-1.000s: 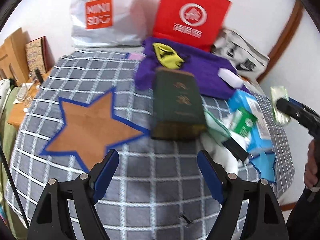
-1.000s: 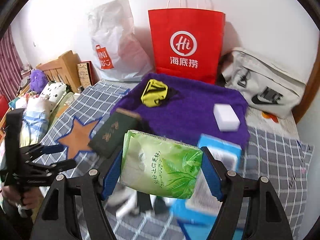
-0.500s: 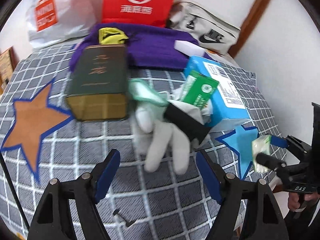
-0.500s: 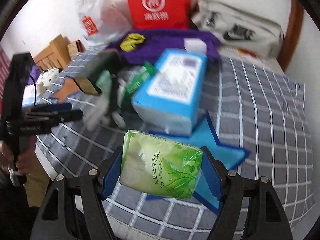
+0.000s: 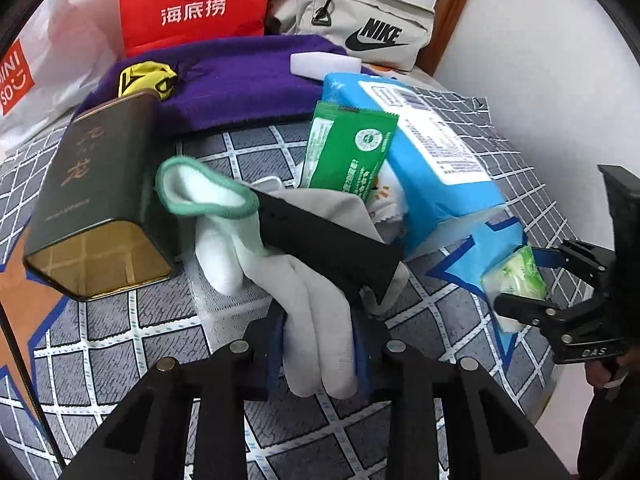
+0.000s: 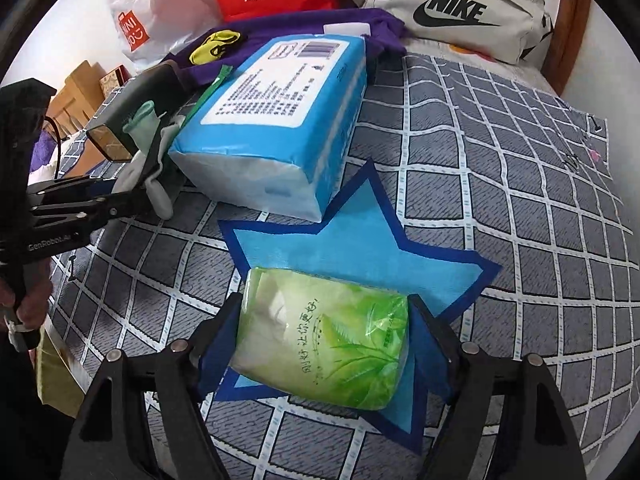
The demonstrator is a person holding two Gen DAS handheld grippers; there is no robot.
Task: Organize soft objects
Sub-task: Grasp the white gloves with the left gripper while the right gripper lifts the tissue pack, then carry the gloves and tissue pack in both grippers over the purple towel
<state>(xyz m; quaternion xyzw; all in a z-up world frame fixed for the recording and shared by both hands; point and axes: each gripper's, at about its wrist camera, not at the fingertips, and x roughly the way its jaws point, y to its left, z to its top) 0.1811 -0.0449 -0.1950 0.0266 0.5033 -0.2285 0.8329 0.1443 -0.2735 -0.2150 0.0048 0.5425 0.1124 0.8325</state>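
Note:
My left gripper (image 5: 318, 356) is shut on the fingers of a white glove (image 5: 308, 300) with a green cuff, which lies on the checked cloth beside a dark green tin (image 5: 92, 200). A black strap (image 5: 328, 244) lies across the glove. My right gripper (image 6: 324, 344) is shut on a green tissue pack (image 6: 332, 340) and holds it low over the blue star patch (image 6: 352, 248). The same pack shows in the left wrist view (image 5: 516, 276). A big blue tissue pack (image 6: 280, 120) lies just behind the star.
A small green packet (image 5: 348, 148) leans on the blue pack. A purple towel (image 5: 240, 76) at the back carries a yellow item (image 5: 146, 78) and a white block (image 5: 324, 65). A red bag (image 5: 192, 0), a Nike pouch (image 5: 360, 24) and a white bag stand behind. An orange star patch (image 5: 16, 280) lies left.
My left gripper moved forward and closed on the glove's fingers. My right gripper carried the green tissue pack down and forward, over the blue star patch.

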